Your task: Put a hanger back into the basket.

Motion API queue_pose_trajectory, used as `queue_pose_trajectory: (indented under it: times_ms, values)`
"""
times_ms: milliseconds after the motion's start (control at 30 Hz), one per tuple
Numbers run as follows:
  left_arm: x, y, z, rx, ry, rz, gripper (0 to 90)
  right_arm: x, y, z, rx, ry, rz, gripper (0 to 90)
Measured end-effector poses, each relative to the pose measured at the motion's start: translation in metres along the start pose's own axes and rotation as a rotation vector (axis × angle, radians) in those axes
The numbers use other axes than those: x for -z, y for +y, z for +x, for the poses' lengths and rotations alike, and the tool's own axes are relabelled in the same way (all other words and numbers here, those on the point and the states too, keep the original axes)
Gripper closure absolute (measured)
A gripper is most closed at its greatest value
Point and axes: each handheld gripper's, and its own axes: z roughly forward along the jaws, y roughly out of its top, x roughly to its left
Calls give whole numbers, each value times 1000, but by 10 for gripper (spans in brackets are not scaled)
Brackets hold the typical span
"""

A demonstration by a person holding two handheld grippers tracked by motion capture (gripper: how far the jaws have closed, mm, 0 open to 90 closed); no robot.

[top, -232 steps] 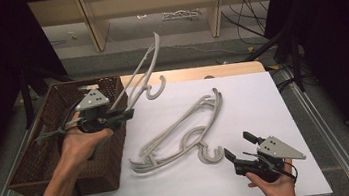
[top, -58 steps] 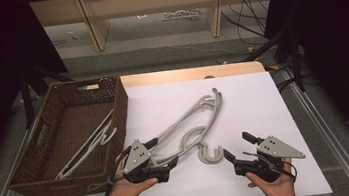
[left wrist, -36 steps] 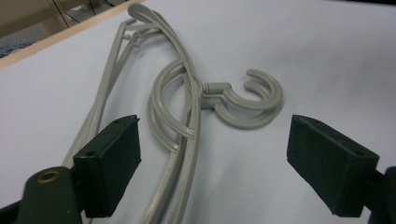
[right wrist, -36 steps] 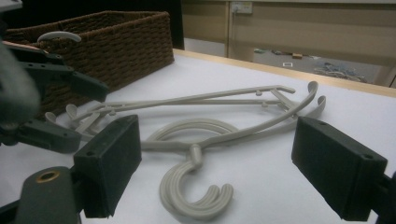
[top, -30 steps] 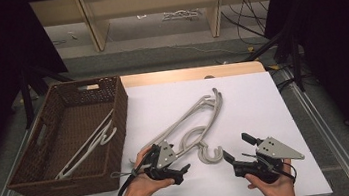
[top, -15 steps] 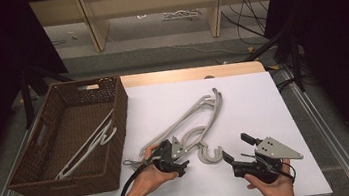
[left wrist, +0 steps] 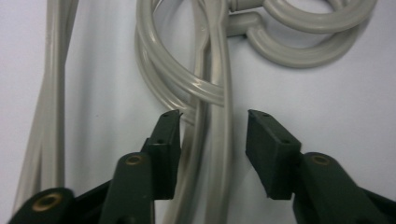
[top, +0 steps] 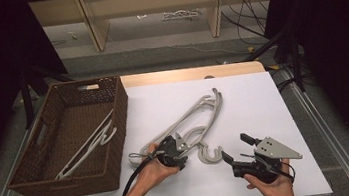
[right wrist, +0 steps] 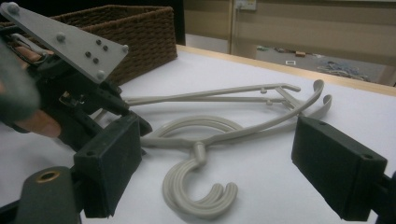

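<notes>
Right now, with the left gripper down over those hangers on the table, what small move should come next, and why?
Probably close the left gripper. Its jaws stand open on either side of the grey hangers' arms, near the hooks, so the bars already sit between them. Shutting should grip them for a lift toward the wicker basket, where one hanger already lies.

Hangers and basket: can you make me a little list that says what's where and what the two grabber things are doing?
surface: white table top
basket: brown wicker basket, at the table's left
in basket: one grey hanger
on table: stacked grey hangers, hooks toward the person
left gripper: open, fingers either side of the hanger bars, not yet closed
right gripper: open, low over the table, right of the hooks, holding nothing
likely next: left gripper closes on a hanger
</notes>
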Motion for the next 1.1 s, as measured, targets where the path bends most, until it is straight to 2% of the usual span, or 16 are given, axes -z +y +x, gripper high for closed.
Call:
queue_pose_trajectory:
  times_ms: [67, 267, 333, 500, 533, 633, 700, 733, 800, 833, 967, 1100]
  values:
    - [-1, 1, 2, 11, -7, -1, 591, -1, 0, 0, -13, 6, -11, 169]
    - [-1, 2, 7, -16, 14, 6, 754, -1, 0, 0, -6, 1, 4, 170]
    - [-1, 1, 10, -5, -4, -6, 785, -1, -1, 0, -10, 5, 0, 170]
    - [1, 1, 14, 0, -37, -15, 796, -1, 0, -1, -5, -2, 2, 171]
    - [2, 1, 13, -4, -31, -26, 797, 0, 0, -1, -5, 0, 4, 170]
    - [6, 3, 12, 14, -61, -46, 805, 0, 0, -2, -5, 1, 8, 171]
    - [9, 6, 12, 3, -67, -58, 808, 0, 0, -2, -5, 1, 8, 171]
    - [10, 7, 12, 17, -76, -67, 810, 1, 1, -1, -13, 5, 9, 171]
    - [13, 7, 13, 5, -72, -73, 811, 0, 0, -1, -9, -1, 2, 171]
    - [13, 7, 13, 22, -78, -84, 811, 0, 0, -1, -5, -1, 3, 171]
    - [20, 9, 17, 23, -80, -113, 813, 0, 0, -1, -16, 10, -5, 171]
    - [30, 11, 22, 69, -101, -158, 815, 0, 1, -2, -16, 6, -13, 171]
